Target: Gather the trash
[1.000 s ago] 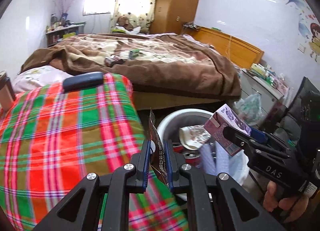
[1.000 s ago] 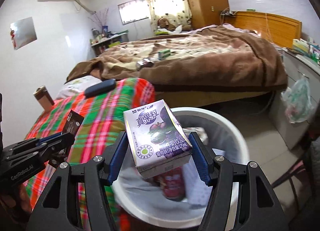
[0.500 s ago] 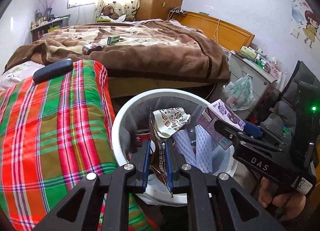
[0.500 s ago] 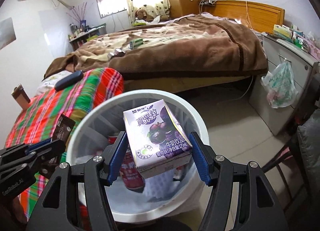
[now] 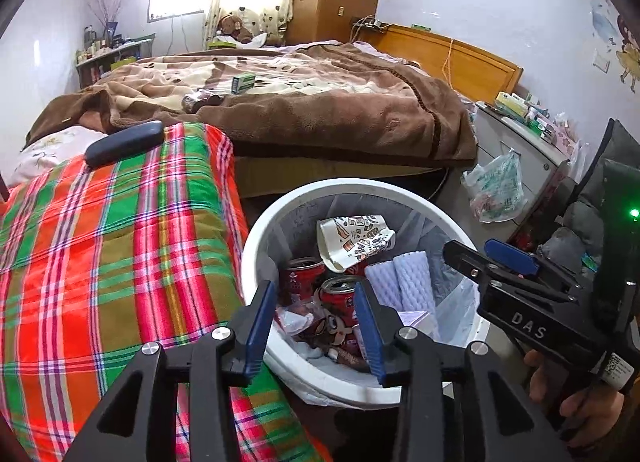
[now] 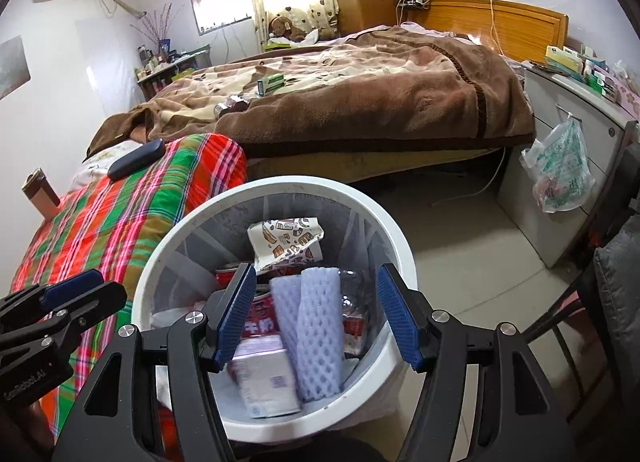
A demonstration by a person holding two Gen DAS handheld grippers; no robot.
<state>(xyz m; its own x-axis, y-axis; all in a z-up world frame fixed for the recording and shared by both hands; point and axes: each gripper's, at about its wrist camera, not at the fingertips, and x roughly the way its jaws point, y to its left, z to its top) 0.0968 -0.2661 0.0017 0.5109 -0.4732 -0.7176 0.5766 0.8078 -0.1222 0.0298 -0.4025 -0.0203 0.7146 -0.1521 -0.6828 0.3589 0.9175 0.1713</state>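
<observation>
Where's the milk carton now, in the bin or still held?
In the bin. The carton lies on the trash inside, and the right gripper is open, its fingers empty.

Black gripper frames, blue ribbed fingers, silver screws, white "DAS" lettering

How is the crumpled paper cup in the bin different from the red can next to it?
The paper cup is white with little cartoon pictures; the red can is shiny red with a cartoon face. The paper cup is squashed and bent, while the red can keeps its round shape. The paper cup lies higher, toward the far wall; the red can sits lower and nearer. Both lie inside the white bin.
</observation>
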